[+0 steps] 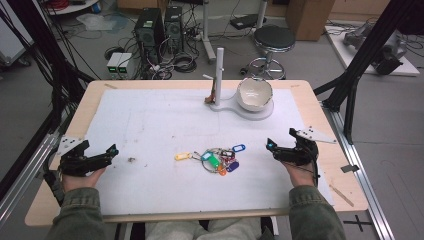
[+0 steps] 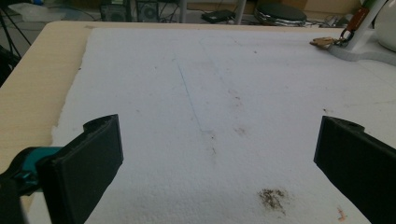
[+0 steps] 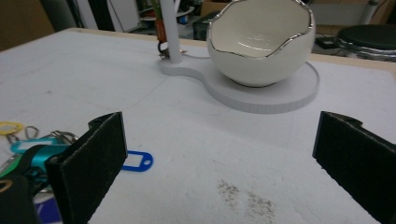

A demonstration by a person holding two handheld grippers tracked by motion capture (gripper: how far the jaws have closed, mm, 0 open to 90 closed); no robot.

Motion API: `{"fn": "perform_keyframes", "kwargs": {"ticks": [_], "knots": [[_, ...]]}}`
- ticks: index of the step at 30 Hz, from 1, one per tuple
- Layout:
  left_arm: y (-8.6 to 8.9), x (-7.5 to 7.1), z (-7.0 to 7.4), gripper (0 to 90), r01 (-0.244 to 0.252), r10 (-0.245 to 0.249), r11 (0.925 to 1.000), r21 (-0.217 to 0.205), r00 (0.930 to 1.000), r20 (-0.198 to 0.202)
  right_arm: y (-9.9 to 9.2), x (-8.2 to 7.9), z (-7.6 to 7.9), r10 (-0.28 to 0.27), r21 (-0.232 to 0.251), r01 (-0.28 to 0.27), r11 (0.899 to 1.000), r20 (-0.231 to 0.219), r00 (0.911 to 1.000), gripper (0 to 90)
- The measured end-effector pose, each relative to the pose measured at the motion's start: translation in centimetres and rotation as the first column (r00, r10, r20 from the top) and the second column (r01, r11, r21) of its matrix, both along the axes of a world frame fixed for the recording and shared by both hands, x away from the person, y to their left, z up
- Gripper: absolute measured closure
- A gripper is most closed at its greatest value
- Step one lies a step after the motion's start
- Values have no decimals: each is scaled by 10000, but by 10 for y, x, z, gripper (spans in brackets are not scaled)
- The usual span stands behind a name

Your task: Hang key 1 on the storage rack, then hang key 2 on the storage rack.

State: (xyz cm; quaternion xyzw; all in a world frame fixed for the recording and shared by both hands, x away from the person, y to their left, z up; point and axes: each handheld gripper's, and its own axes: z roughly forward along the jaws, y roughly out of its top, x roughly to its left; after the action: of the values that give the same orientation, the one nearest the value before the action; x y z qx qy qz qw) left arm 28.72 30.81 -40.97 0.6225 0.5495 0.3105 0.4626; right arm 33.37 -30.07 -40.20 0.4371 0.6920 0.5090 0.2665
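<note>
The bunch of key tags is lying in a tangle near the front middle of the white mat, its coloured tabs fanning out: a yellow one trailing off to the left, a blue one poking up to the right. The cluster is stretching roughly left to right across the mat, and it is sitting between the two grippers. The right gripper is hovering just beside the blue tab's end, jaws spread wide and holding nothing, and from its own camera that blue tag is peeking out right by the left-hand jaw, so the bunch is lying off to that side rather than straight ahead. The left gripper is waiting well apart near the mat's left edge, also gaping wide with bare mat between its jaws. The right hand looks the nearer one for a grab. Farther back, the egg-shaped white bowl is resting on its stand beside a white post.
</note>
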Motion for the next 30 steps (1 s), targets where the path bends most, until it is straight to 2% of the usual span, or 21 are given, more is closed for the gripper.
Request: {"fn": "perform_keyframes", "kwargs": {"ticks": [6, 17, 30], "knots": [[1, 1, -1, 17, -6, 6, 10000, 30, 10000, 29, 11, 2, 4, 611, 17, -611, 9981, -218, 9979, 20], [1, 1, -1, 17, -12, 12, 10000, 20, 10000, 2, 33, 2, 6, 1578, -339, -1595, 9866, -481, 9863, 20], [0, 2, -3, 17, 100, -100, 9999, -7, 9999, -73, 48, 2, 4, 1963, -601, -2009, 9778, -741, 9777, 20]]}}
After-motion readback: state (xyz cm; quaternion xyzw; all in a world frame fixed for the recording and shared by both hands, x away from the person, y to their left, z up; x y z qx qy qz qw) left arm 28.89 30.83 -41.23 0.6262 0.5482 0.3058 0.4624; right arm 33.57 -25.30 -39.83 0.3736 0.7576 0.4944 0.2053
